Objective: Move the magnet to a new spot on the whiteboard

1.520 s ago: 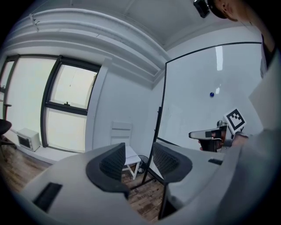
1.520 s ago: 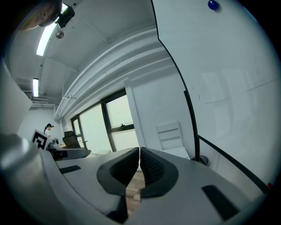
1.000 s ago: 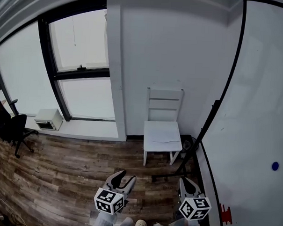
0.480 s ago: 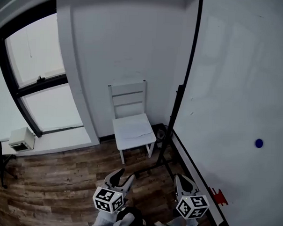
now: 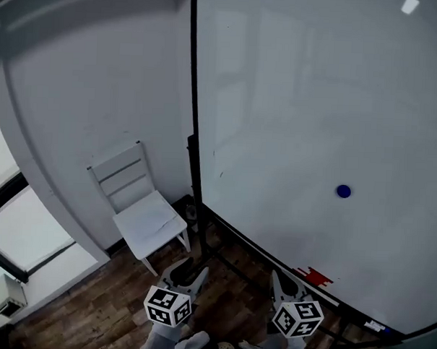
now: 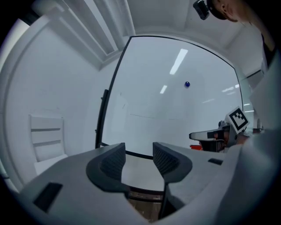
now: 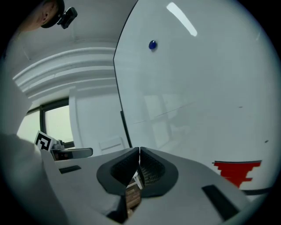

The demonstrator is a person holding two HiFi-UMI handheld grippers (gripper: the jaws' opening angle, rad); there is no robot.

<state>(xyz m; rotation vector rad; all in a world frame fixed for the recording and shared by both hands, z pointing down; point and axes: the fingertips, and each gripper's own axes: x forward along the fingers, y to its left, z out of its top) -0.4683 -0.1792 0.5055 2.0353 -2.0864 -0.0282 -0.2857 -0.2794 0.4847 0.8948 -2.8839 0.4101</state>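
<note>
A small round blue magnet [image 5: 343,191] sticks to the large whiteboard [image 5: 294,108], right of its middle; it also shows as the magnet [image 6: 187,84] in the left gripper view and the magnet [image 7: 152,45] in the right gripper view. My left gripper [image 5: 186,275] is held low in front of the board's left edge, open, nothing between its jaws [image 6: 138,154]. My right gripper [image 5: 284,283] sits below the board's lower rail, jaws shut together with nothing in them [image 7: 139,152]. Both are well below and away from the magnet.
A red eraser-like object [image 5: 313,276] rests on the board's lower rail. A white wooden chair [image 5: 141,206] stands against the wall left of the board's black stand [image 5: 192,205]. A window [image 5: 13,248] is at far left; wood floor lies below.
The view has swung right from the window and chair toward the whiteboard, which now fills most of the head view. Both grippers turned with it; their jaws look unchanged.
</note>
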